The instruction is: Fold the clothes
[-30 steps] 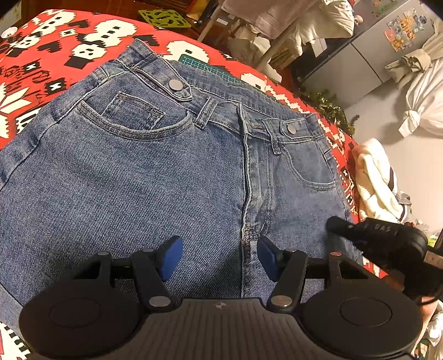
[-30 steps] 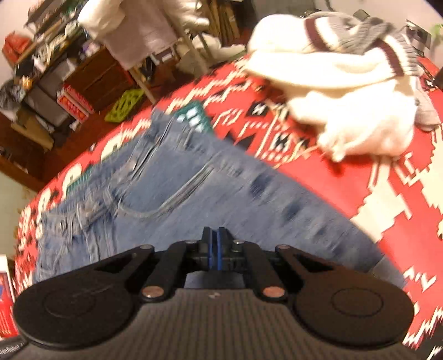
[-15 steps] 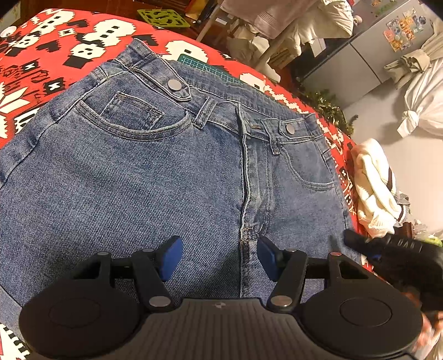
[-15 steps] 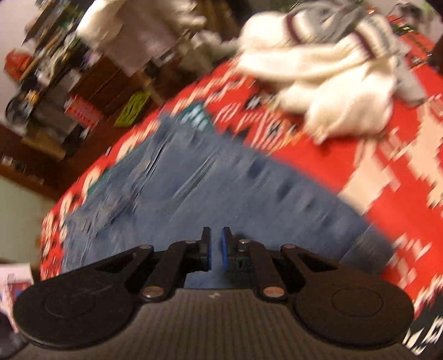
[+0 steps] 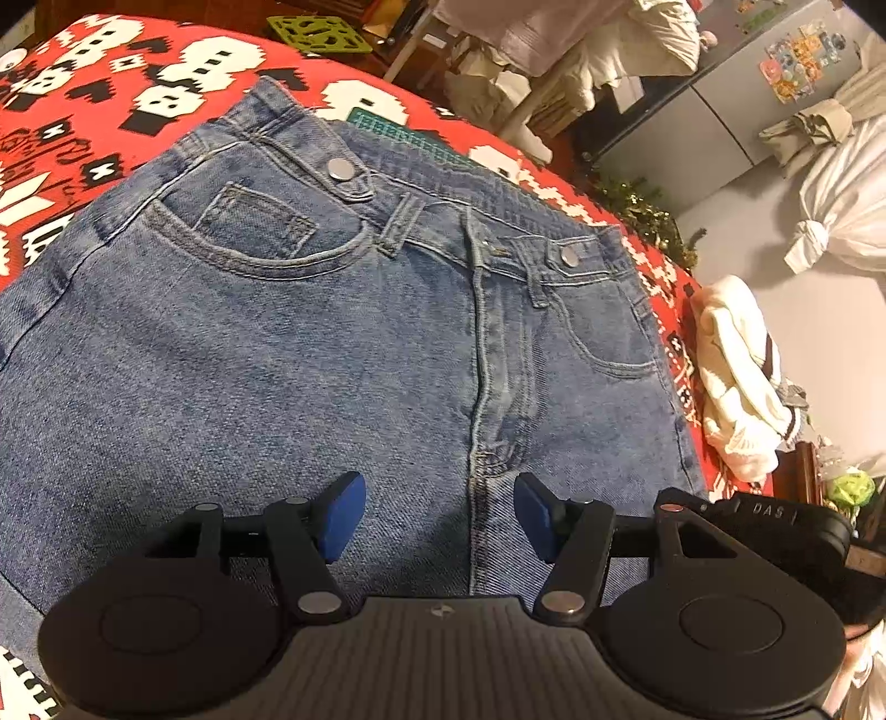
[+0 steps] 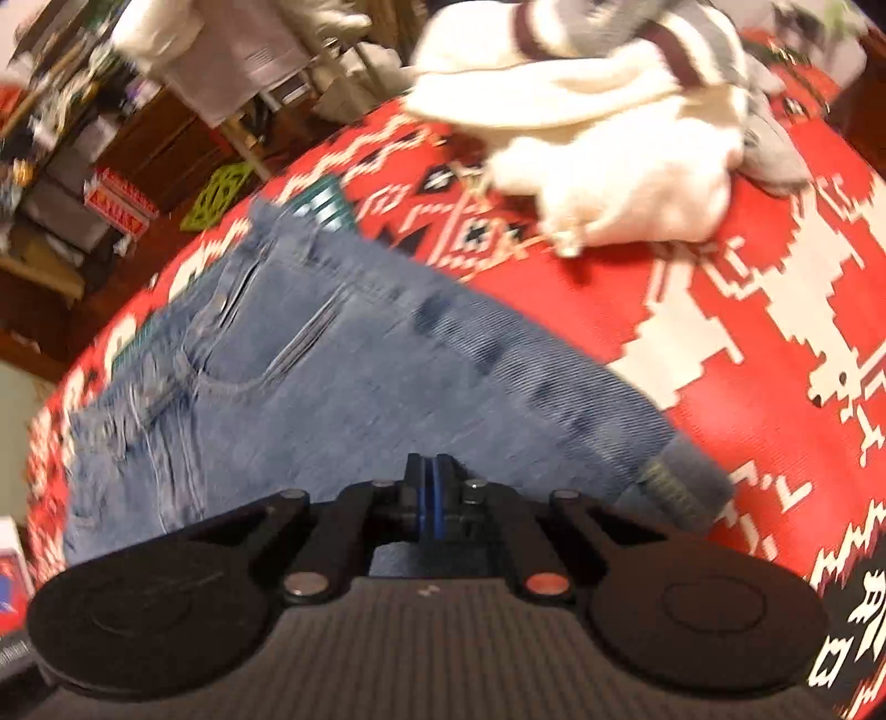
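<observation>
Surface: red cloth (image 5: pixel 83 99) with a white and black pixel pattern, covering the whole work area. A green gridded mat edge (image 5: pixel 387 124) pokes out from under the waistband.

Room is cluttered. From the left wrist view: a grey cabinet (image 5: pixel 714 105) with stickers on its door, a white tied bundle (image 5: pixel 836 216) on the floor to the right, tinsel-like greenery (image 5: pixel 645 213) at the table's far edge, a lime-green lattice piece (image 5: pixel 318 34) on the floor beyond. The right wrist view is motion-blurred: wooden shelving and piled items at top left.

Writing: "DAS" reads on the black body of the right gripper (image 5: pixel 769 512) where it shows at the lower right of the left view. The sticker text is too small to read.

Jeans (image 5: pixel 310 343): blue denim, laid flat front-up on the cloth, waistband away from the left camera, fly and two metal buttons visible. The cuffed hem (image 6: pixel 684 487) lies on the cloth near the right gripper. A cream knit garment (image 6: pixel 603 149) with dark and grey stripes is heaped on the cloth, apart from the jeans.

Left gripper (image 5: pixel 440 515): hovers over the crotch area, pointing toward the waistband, blue pads wide apart, nothing between them.

The right gripper's (image 6: pixel 429 501) pads are pressed together, low over the leg near the hem. Can't tell whether denim is pinched between them.
</observation>
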{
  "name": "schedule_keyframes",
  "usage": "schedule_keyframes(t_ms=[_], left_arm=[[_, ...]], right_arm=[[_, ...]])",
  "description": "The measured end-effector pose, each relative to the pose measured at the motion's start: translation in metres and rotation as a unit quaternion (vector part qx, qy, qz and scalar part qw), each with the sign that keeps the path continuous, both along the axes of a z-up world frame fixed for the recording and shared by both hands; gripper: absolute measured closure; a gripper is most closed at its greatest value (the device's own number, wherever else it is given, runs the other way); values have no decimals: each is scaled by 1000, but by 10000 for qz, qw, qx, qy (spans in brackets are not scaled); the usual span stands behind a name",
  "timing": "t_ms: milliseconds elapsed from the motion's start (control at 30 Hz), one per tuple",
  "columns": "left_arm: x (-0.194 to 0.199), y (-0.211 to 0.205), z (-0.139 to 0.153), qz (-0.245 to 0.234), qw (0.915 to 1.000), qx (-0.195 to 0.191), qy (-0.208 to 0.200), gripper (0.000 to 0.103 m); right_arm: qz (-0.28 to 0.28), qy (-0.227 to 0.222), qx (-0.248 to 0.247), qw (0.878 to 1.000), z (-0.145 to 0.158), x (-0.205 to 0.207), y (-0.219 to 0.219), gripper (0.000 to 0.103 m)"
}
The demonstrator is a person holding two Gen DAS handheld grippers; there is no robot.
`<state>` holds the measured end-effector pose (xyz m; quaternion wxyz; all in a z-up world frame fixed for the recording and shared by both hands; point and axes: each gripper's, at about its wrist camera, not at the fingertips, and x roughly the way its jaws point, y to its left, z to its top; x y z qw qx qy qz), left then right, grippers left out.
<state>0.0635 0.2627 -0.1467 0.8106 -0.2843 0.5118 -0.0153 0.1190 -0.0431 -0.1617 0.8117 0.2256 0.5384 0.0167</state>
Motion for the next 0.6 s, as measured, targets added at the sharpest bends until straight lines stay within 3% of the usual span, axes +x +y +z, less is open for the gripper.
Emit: schedule_keyframes(t_ms=[100, 167, 300, 433, 600], left_arm=[[-2, -5, 4, -153, 9998, -16, -129, 47], [-3, -8, 6, -249, 9995, -17, -199, 49], [-2, -13, 5, -471, 9987, -74, -205, 67], [-1, -18, 1, -634, 9976, -252, -129, 76], [0, -19, -4, -744, 9953, -616, -17, 86]], right_arm=[[-249, -70, -301, 9992, 1, 2, -18, 103], [-302, -124, -202, 9993, -1, 1, -26, 103], [-303, -178, -212, 9992, 7, -2, -19, 93], [565, -325, 111, 9978, 24, -14, 25, 93], [1522, 139, 155, 9881, 11, -28, 79, 94]])
